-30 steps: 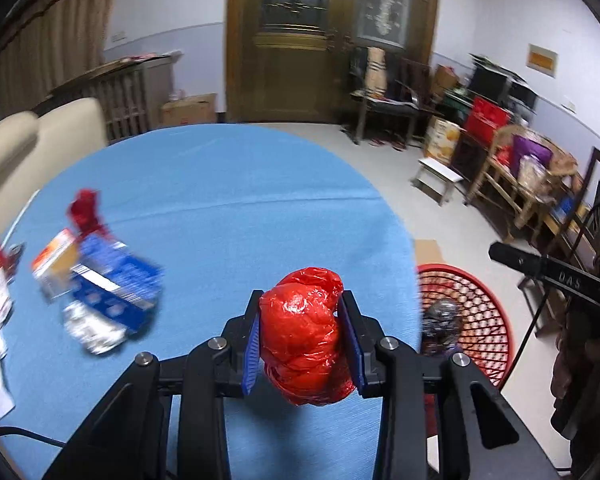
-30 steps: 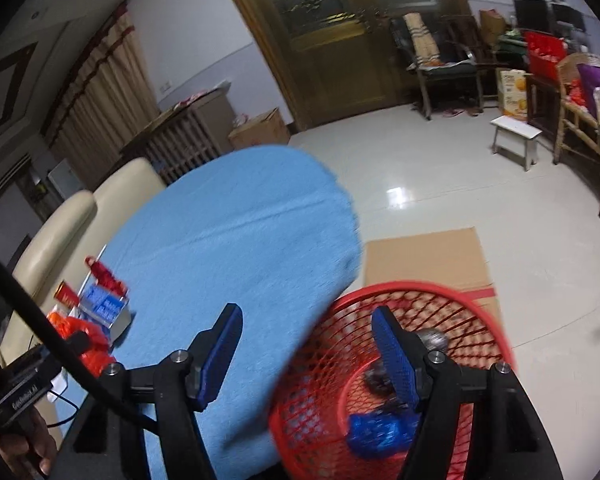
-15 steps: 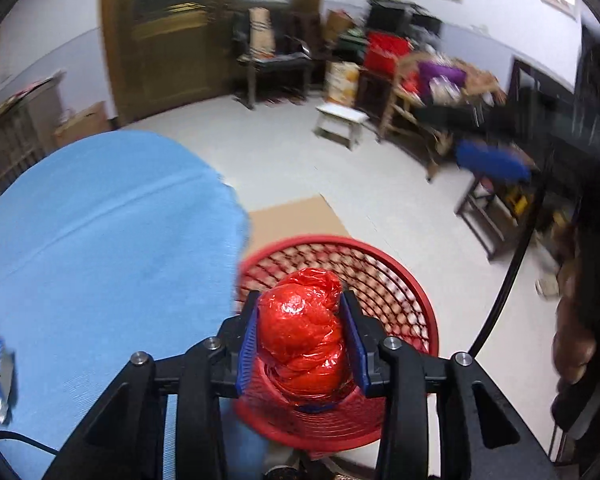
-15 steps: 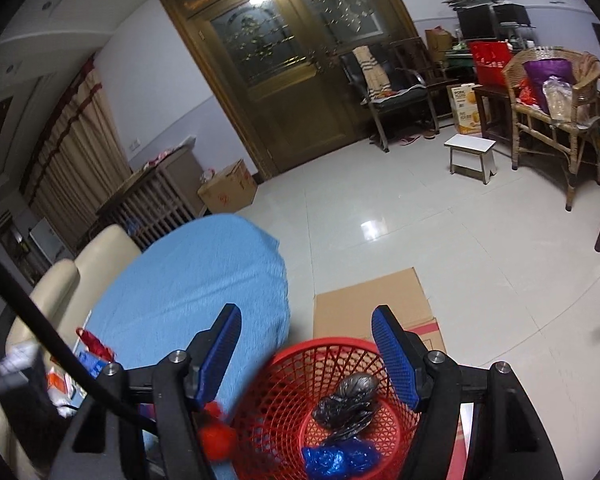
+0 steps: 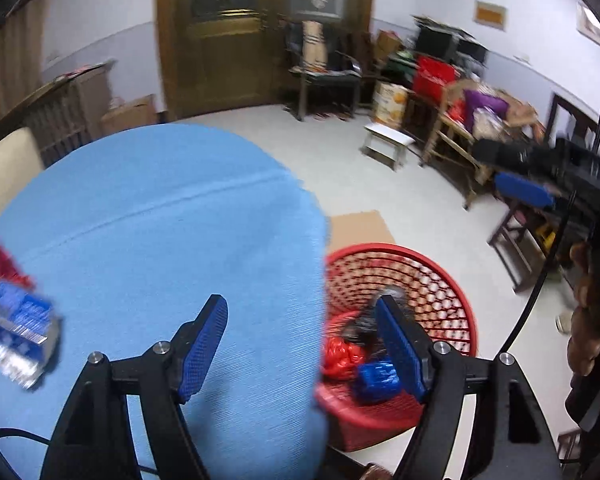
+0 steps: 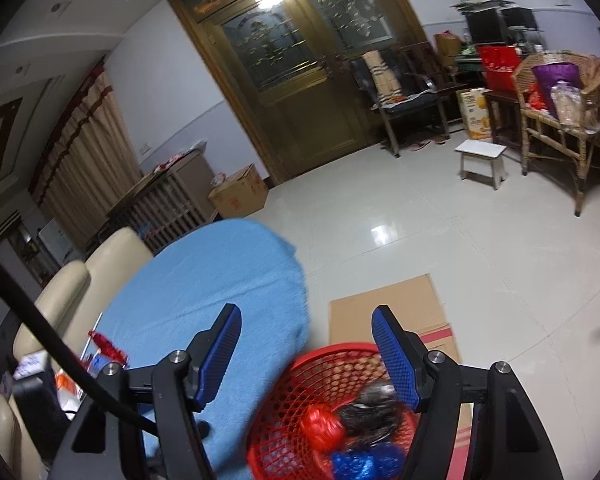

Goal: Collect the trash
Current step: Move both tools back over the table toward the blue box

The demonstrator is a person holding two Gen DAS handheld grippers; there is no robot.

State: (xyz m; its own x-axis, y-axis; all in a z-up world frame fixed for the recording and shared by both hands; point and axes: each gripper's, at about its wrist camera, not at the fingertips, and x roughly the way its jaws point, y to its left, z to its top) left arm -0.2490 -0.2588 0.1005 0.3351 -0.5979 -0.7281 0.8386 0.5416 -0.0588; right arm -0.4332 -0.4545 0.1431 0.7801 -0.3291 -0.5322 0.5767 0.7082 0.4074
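Note:
A red mesh basket (image 5: 432, 280) (image 6: 296, 392) stands on the floor beside the blue-clothed round table (image 5: 148, 220) (image 6: 220, 280). Inside it lie a crumpled red bag (image 5: 340, 356) (image 6: 320, 428), a blue wrapper (image 5: 378, 376) (image 6: 360, 462) and a dark grey wad (image 5: 364, 320) (image 6: 372, 404). My left gripper (image 5: 300, 344) hangs over the table edge and basket rim, its jaws opening with nothing between them. My right gripper (image 6: 306, 354) stands open and empty above the basket. More trash sits on the table's left: a blue-and-silver packet (image 5: 20, 320) and a red wrapper (image 5: 2, 260) (image 6: 106, 344).
Flat cardboard (image 5: 360, 228) (image 6: 388, 312) lies on the tiled floor behind the basket. Cream chairs (image 6: 80, 280) flank the table's left side. A white stool (image 6: 482, 160), wicker chair (image 6: 560, 112) and cluttered shelves line the far right wall. A cable (image 6: 52, 344) crosses the lower left.
My left gripper swung over the basket, opened and dropped the red bag, which now lies inside. It then swung back toward the table. My right gripper rose slightly, still open.

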